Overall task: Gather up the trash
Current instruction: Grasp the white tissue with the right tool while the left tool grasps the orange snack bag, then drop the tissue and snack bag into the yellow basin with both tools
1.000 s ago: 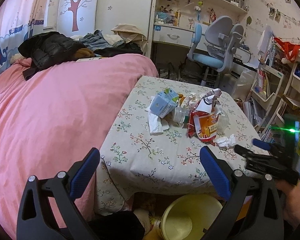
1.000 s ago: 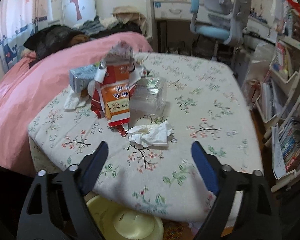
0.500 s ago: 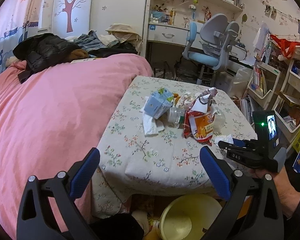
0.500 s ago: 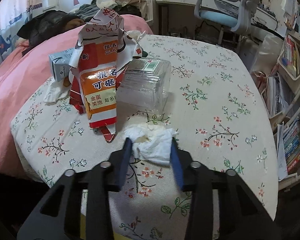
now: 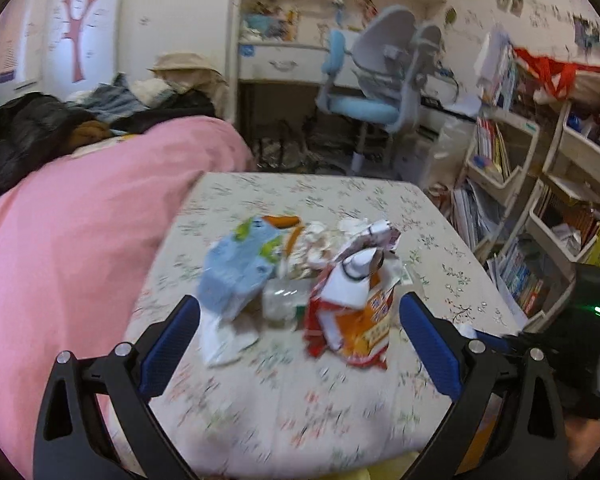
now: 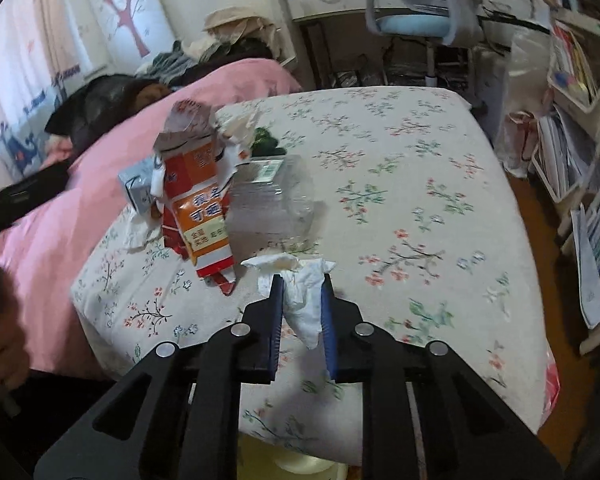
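In the lower centre of the right wrist view, the right gripper (image 6: 301,304) is clamped on a crumpled white tissue (image 6: 300,296), which hangs between its blue pads just above the floral tablecloth (image 6: 420,184). Left of it, at mid-frame, a torn orange snack bag (image 6: 198,208) stands upright against a clear plastic container (image 6: 272,204), with a light blue carton (image 6: 138,190) behind the bag. In the left wrist view, the left gripper (image 5: 298,320) has its fingers wide apart at the bottom of the frame, holding nothing, with the trash pile between them farther back on the table. A pink duvet (image 5: 72,240) fills the left side.
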Demonstrator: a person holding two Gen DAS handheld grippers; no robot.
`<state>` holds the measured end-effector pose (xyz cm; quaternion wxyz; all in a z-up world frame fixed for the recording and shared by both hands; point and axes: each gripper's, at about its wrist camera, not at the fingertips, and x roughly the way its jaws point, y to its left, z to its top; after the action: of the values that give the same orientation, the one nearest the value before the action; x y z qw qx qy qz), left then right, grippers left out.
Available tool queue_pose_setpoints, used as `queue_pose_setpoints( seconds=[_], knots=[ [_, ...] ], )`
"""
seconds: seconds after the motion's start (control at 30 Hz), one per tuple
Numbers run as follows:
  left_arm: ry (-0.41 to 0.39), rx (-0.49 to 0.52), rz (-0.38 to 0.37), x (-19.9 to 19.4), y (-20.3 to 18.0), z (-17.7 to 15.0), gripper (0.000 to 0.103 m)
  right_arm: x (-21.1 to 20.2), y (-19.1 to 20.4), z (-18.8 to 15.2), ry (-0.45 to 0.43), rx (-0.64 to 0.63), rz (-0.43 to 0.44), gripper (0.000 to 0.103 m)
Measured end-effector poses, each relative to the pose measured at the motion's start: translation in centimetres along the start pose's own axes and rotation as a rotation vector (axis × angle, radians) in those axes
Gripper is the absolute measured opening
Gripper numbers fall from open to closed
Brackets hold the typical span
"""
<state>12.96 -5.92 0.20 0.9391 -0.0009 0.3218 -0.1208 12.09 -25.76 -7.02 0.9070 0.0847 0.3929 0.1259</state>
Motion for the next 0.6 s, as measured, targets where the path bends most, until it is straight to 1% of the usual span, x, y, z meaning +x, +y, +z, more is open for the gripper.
queue_pose_setpoints(
  seconds=[0.07, 0.17, 0.2, 0.23, 0.27, 0.3, 0.33, 0.37, 0.4, 0.47, 0.6],
  knots=[
    [0.023, 0.026, -0.005, 2.1, -0.8, 0.7, 0.096, -0.3, -0.9, -0.1, 0.001, 0.020, 0.003, 0.017],
    [0.035, 0.041, -0.005, 3.7, -1.5, 1.3, 0.094, -0.3, -1.9, -0.4, 0.009, 0.053, 0.020, 0.017],
    [0.037, 0.039, -0.018, 4.3, -1.7, 1.5, 0.088, -0.4, -2.1, -0.5, 0.011, 0.059, 0.026, 0.017],
    [0.049, 0.042, -0.026, 4.6, -1.9, 1.6, 0.084, -0.4, -2.4, -0.6, 0.013, 0.063, 0.034, 0.017],
    [0.069, 0.049, -0.027, 5.2, -2.1, 1.7, 0.077, -0.4, -2.5, -0.7, 0.013, 0.064, 0.036, 0.017],
    [0.098, 0.056, -0.030, 5.9, -2.4, 1.7, 0.067, -0.5, -2.6, -0.7, 0.014, 0.067, 0.042, 0.017],
    [0.127, 0.059, -0.038, 6.5, -2.4, 1.7, 0.060, -0.6, -2.8, -0.8, 0.016, 0.070, 0.049, 0.017],
    [0.149, 0.059, -0.044, 6.8, -2.4, 1.7, 0.042, -0.6, -2.9, -0.9, 0.019, 0.073, 0.055, 0.017],
    [0.174, 0.046, -0.057, 7.2, -2.4, 1.7, 0.031, -0.7, -3.0, -1.0, 0.020, 0.077, 0.060, 0.017],
    [0.170, 0.018, -0.079, 7.0, -2.0, 1.6, 0.025, -0.8, -3.0, -1.2, 0.019, 0.080, 0.069, 0.017],
    [0.146, -0.021, -0.092, 4.9, -1.2, 1.4, 0.023, -1.7, -2.4, -1.5, 0.012, 0.071, 0.095, 0.017]
  ],
)
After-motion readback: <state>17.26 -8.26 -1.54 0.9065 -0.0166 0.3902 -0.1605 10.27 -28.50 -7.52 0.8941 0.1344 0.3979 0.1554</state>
